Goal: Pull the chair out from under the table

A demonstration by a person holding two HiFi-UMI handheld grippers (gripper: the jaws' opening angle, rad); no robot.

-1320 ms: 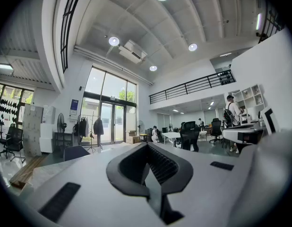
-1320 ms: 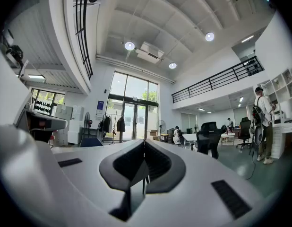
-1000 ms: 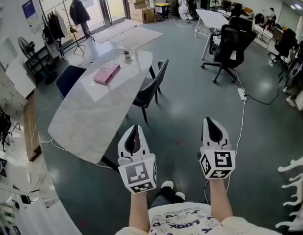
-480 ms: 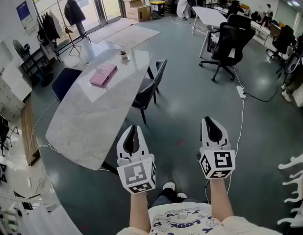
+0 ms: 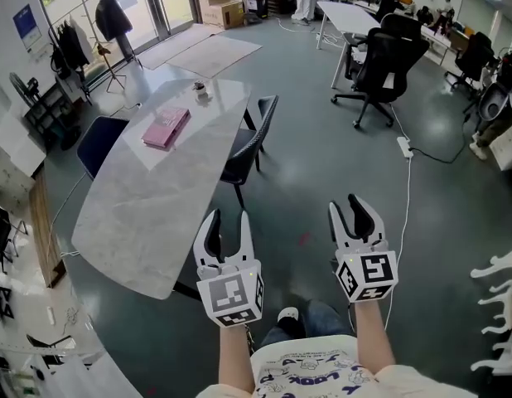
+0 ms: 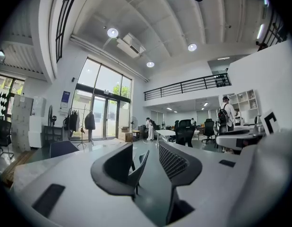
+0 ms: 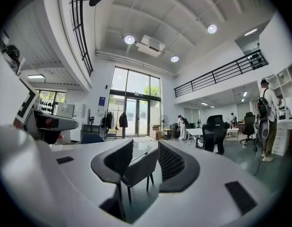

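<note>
In the head view the left gripper and the right gripper are side by side above the grey floor. Each has its jaws released; they have just been opening, and nothing is gripped. Through each gap only the distant chair shows. The chair stands at about 12 o'clock from the left gripper and 10 o'clock from the right, well apart from both. It is tucked against the right long edge of the table, its back facing the grippers. On the table a pink book lies toward the far end, with what may be a cup beyond it. A black office chair stands at 1 o'clock.
</note>
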